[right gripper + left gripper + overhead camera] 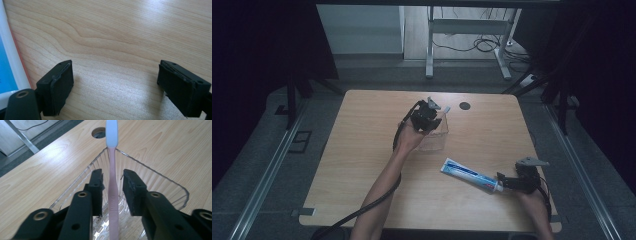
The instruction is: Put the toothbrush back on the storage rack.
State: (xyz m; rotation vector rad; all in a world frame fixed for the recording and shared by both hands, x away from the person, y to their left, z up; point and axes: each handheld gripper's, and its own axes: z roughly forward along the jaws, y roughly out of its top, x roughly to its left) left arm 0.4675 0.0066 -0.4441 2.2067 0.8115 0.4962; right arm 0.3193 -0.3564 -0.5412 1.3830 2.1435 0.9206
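Pink toothbrush (113,187) stands in clear basket (155,176), between my left claw's (113,185) parted jaws, untouched. Light, stiff, slick handle; I'd pinch ribbed lower grip. Right claw (115,83) gapes empty over tabletop (120,32), beside toothpaste (471,175).

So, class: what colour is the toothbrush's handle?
Pink, on the toothbrush, with a pale blue-white head; the left gripper view shows it best.

Light wood-grain table (362,150) with a round cable hole (465,105) near its far edge — bearing a clear ribbed plastic basket (435,137) mid-table and a toothpaste tube (469,174) lying flat front-right.
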